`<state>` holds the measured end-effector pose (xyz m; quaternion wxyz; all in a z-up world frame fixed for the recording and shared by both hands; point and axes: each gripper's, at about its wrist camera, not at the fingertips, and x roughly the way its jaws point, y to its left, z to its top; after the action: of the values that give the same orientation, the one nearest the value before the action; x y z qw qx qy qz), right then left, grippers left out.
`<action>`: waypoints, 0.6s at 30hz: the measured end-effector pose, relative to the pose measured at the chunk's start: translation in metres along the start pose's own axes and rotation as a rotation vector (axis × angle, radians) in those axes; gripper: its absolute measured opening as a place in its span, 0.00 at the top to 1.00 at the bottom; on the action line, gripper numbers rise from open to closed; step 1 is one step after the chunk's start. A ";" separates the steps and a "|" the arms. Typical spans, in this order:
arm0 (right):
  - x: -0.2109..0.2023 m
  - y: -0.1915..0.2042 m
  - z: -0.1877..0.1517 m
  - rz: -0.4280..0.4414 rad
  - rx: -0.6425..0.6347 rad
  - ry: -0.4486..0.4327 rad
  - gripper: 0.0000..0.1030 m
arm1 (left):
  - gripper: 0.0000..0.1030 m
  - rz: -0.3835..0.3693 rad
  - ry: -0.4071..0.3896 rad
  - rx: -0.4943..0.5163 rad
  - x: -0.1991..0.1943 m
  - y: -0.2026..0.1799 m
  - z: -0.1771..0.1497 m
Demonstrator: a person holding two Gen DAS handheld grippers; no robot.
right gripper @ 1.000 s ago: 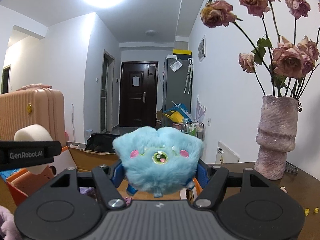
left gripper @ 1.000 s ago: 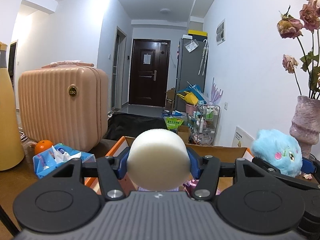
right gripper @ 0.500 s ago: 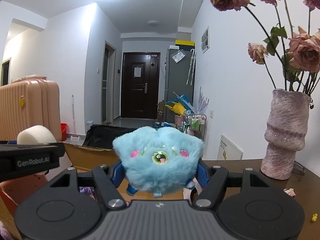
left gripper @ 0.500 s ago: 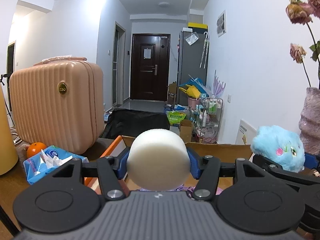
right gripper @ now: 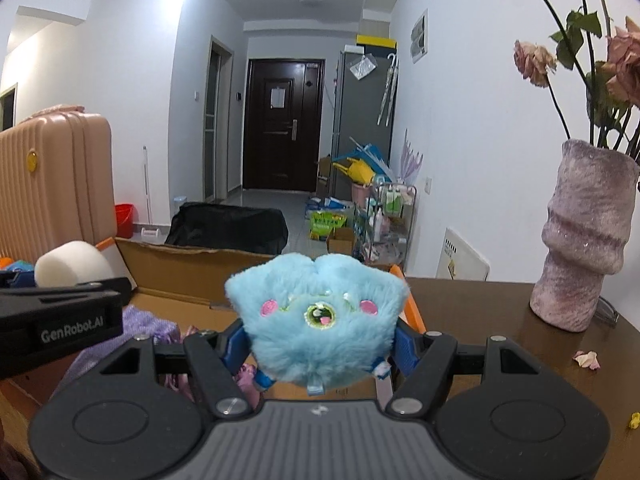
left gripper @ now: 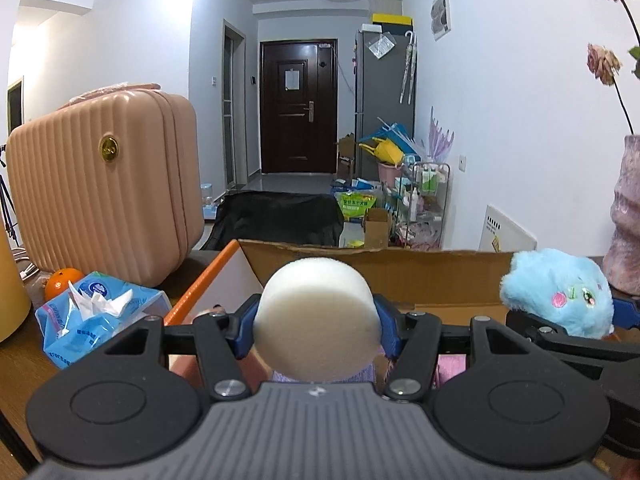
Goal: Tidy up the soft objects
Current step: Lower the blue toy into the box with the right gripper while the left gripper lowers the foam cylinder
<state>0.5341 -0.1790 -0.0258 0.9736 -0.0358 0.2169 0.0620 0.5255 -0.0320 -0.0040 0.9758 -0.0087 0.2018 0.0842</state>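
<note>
White foam cylinder (left gripper: 318,320) sits clamped between the blue pads of the left gripper (left gripper: 318,326), flat end toward the camera, held above the near part of the cardboard box (left gripper: 376,276). Blue plush toy (right gripper: 318,320) pinched the same way in the right gripper (right gripper: 318,340), face forward, over the box's right side; from the left wrist view it shows at far right (left gripper: 560,294). Purple cloth (right gripper: 146,322) lies inside the box, below and between both grippers. Left of the box: tissue pack (left gripper: 96,312), an orange (left gripper: 60,282) behind it, then a pink suitcase (left gripper: 104,184). Right of the box on the brown table (right gripper: 500,312): mauve vase (right gripper: 584,236) with dried roses (right gripper: 536,62), a fallen petal (right gripper: 586,359) near it. Beyond, hallway clutter and a dark door (right gripper: 282,128)
</note>
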 end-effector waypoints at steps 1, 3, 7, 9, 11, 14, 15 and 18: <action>0.001 0.000 0.000 0.000 0.000 0.007 0.33 | 0.42 0.000 0.008 0.002 0.002 0.000 -0.001; 0.003 -0.001 -0.002 0.002 0.003 0.021 0.33 | 0.42 -0.001 0.023 -0.002 0.004 0.001 -0.003; 0.003 -0.001 -0.003 0.005 0.006 0.033 0.33 | 0.42 -0.002 0.037 -0.008 0.007 0.003 -0.005; 0.003 0.000 -0.003 0.004 0.000 0.034 0.33 | 0.42 -0.002 0.035 -0.011 0.007 0.003 -0.005; 0.002 0.001 -0.004 0.002 -0.008 0.034 0.32 | 0.35 -0.002 0.035 -0.016 0.007 0.004 -0.006; 0.001 0.003 -0.004 0.000 -0.017 0.038 0.31 | 0.24 0.007 0.022 -0.031 0.004 0.006 -0.005; 0.001 0.003 -0.004 -0.002 -0.020 0.036 0.31 | 0.22 0.008 0.017 -0.034 0.003 0.007 -0.004; -0.001 0.004 -0.004 -0.004 -0.022 0.036 0.26 | 0.14 0.013 0.008 -0.038 0.000 0.007 -0.004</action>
<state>0.5309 -0.1759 -0.0291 0.9691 -0.0479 0.2338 0.0618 0.5230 -0.0257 -0.0080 0.9741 -0.0263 0.2039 0.0946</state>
